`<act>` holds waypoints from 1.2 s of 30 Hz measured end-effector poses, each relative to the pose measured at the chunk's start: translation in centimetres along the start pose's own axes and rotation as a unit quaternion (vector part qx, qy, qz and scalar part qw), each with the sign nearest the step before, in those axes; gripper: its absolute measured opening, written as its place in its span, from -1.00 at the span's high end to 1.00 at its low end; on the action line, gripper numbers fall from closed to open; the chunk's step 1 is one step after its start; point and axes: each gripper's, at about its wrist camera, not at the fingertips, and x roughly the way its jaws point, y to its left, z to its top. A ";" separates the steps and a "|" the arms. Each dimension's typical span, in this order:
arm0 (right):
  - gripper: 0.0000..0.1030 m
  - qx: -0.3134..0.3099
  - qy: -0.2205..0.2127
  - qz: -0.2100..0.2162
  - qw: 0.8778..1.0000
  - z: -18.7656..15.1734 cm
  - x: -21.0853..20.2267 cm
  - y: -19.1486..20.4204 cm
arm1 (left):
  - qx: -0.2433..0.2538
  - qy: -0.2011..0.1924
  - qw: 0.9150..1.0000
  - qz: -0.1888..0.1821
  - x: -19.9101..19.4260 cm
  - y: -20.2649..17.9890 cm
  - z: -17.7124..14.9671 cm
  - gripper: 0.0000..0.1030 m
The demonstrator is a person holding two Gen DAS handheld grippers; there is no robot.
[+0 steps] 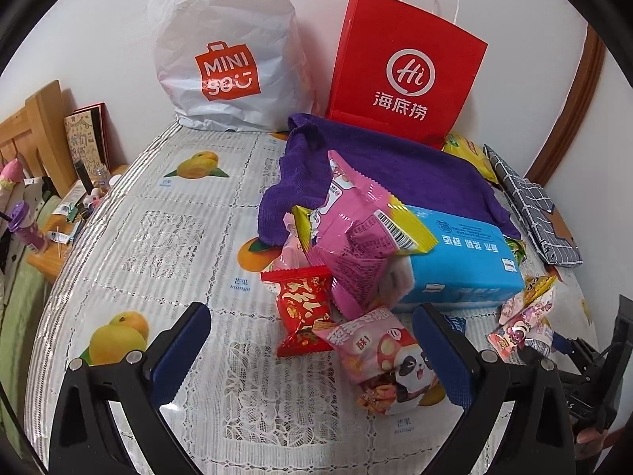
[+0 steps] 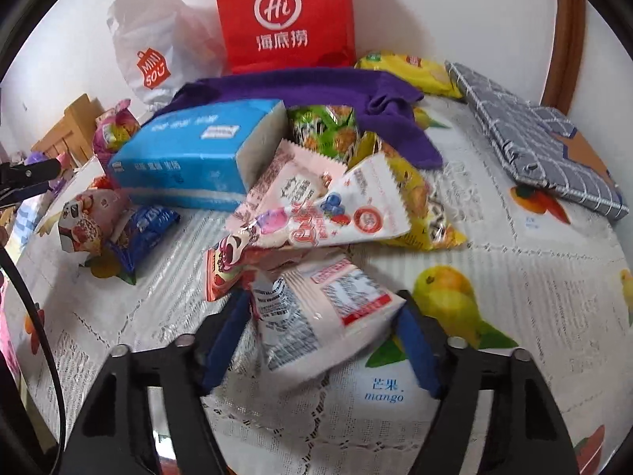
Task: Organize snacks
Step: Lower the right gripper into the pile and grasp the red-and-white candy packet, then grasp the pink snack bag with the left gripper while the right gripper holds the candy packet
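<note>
A white plastic carrier bag (image 1: pixel 225 59) with an orange logo and a red paper bag (image 1: pixel 403 75) with white twine handles stand side by side against the pale wall, on a lace-patterned tablecloth (image 1: pixel 166 237) printed with mangoes. A purple towel (image 1: pixel 379 170) lies crumpled in front of the red bag, its edge draped over a blue tissue pack (image 2: pixel 190 154), and a grey checked fabric pouch (image 2: pixel 534 138) lies flat by the brown door frame (image 2: pixel 565 39). At the far left, a wooden headboard (image 1: pixel 35 126), a propped illustrated book (image 1: pixel 85 138) and a purple bottle (image 1: pixel 25 225) occupy a cluttered wooden shelf.
</note>
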 end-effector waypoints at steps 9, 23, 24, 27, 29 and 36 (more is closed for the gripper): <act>-0.19 0.021 -0.033 0.014 0.999 0.7 -0.8 0.1 | 0.001 0.005 1.000 0.003 0.8 0.5 0.3 -0.98; -0.11 0.045 0.011 0.034 0.998 1.3 1.5 0.6 | 0.024 0.002 1.000 -0.005 2.3 -0.6 2.7 -0.98; -0.07 0.039 0.011 0.032 0.999 1.4 1.5 0.9 | 0.024 0.003 1.000 -0.008 2.6 -0.7 3.0 -0.98; -0.02 0.029 0.008 0.028 0.999 1.3 1.3 1.3 | 0.024 0.004 1.000 -0.019 3.1 -1.2 3.7 -0.98; 0.01 0.031 0.006 0.030 0.999 1.2 1.0 1.2 | 0.030 0.004 0.999 -0.023 3.6 -1.6 4.1 -0.98; 0.02 0.041 0.017 0.038 0.998 1.0 0.9 0.7 | 0.027 0.018 0.999 -0.038 5.7 -1.5 4.8 -0.93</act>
